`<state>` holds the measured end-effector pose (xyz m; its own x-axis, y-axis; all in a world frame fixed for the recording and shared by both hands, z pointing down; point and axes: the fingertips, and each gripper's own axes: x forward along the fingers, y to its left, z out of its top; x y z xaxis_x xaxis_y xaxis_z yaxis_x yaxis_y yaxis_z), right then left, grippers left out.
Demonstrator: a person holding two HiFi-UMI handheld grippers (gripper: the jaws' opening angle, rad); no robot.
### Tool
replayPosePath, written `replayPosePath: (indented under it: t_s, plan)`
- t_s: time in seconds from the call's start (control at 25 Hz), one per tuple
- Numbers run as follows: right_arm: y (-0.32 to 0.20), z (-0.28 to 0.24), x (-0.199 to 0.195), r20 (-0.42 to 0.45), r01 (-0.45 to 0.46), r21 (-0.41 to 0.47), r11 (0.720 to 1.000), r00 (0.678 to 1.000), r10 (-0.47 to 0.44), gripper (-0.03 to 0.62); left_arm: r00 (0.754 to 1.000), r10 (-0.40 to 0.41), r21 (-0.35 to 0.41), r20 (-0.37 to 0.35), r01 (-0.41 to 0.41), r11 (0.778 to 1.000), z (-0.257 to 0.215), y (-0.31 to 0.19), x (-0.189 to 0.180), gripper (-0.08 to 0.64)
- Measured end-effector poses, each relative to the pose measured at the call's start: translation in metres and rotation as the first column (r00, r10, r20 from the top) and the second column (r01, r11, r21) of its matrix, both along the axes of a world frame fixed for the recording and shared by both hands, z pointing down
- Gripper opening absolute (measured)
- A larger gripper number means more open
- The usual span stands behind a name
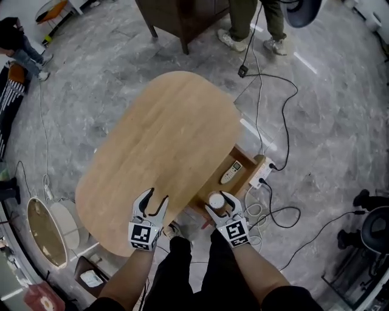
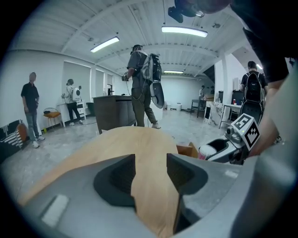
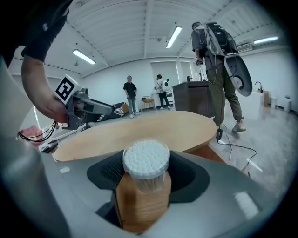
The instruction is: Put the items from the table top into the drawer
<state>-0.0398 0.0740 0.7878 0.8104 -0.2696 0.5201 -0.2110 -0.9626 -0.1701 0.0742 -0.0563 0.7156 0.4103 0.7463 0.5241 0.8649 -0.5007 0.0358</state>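
Note:
An oval wooden table (image 1: pixel 164 133) has an open drawer (image 1: pixel 248 176) on its right side, with a white remote (image 1: pixel 231 172) lying inside. My right gripper (image 1: pixel 220 203) is shut on a clear round jar of cotton swabs (image 1: pixel 216 200), held upright over the drawer's near end. In the right gripper view the jar (image 3: pixel 145 160) sits between the pads of the right gripper (image 3: pixel 145 174), above the wood of the drawer (image 3: pixel 139 204). My left gripper (image 1: pixel 155 197) hovers over the table's near edge, open and empty. Between its jaws the left gripper (image 2: pixel 151 174) shows only the tabletop (image 2: pixel 135 139).
A power strip (image 1: pixel 262 176) and several cables lie on the floor right of the drawer. A person (image 1: pixel 252 24) stands beyond the table beside a dark cabinet (image 1: pixel 182 15). Round framed objects (image 1: pixel 45 234) lie on the floor at the left.

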Motion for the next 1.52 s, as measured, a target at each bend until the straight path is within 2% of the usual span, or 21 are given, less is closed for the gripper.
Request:
replayPosePath:
  t_s: [0.16, 0.4, 0.52, 0.72, 0.96, 1.28, 1.52]
  plan:
    - [-0.004, 0.022, 0.009, 0.012, 0.04, -0.009, 0.999, 0.999, -0.04, 0.301, 1.0, -0.013, -0.035, 0.009, 0.013, 0.999, -0.006, 0.006, 0.002, 0.218]
    - [-0.012, 0.067, 0.016, 0.072, 0.119, -0.056, 0.991, 0.991, -0.115, 0.299, 1.0, -0.016, -0.061, -0.025, 0.015, 0.998, -0.017, 0.001, 0.004, 0.218]
    - [-0.017, 0.085, 0.019, 0.104, 0.149, -0.073, 0.986, 0.985, -0.141, 0.299, 1.0, -0.018, -0.061, -0.012, 0.017, 0.998, -0.015, -0.005, 0.0, 0.218]
    - [-0.029, 0.1, 0.025, 0.131, 0.149, -0.062, 0.987, 0.982, -0.14, 0.298, 0.998, -0.064, -0.082, 0.029, 0.066, 0.994, -0.019, -0.024, 0.004, 0.218]
    - [-0.035, 0.112, 0.027, 0.18, 0.176, -0.112, 0.978, 0.972, -0.154, 0.291, 0.999, -0.03, -0.079, 0.017, 0.031, 0.996, -0.009, -0.041, 0.006, 0.216]
    - [-0.037, 0.134, 0.027, 0.316, 0.204, -0.131, 0.97, 0.936, -0.155, 0.291, 1.0, 0.011, -0.087, 0.021, -0.009, 0.996, -0.006, -0.046, 0.008, 0.216]
    - [-0.039, 0.134, 0.032, 0.322, 0.174, -0.107, 0.979, 0.937, -0.131, 0.29, 1.0, 0.008, -0.09, 0.026, -0.006, 0.996, -0.005, -0.056, 0.01, 0.216]
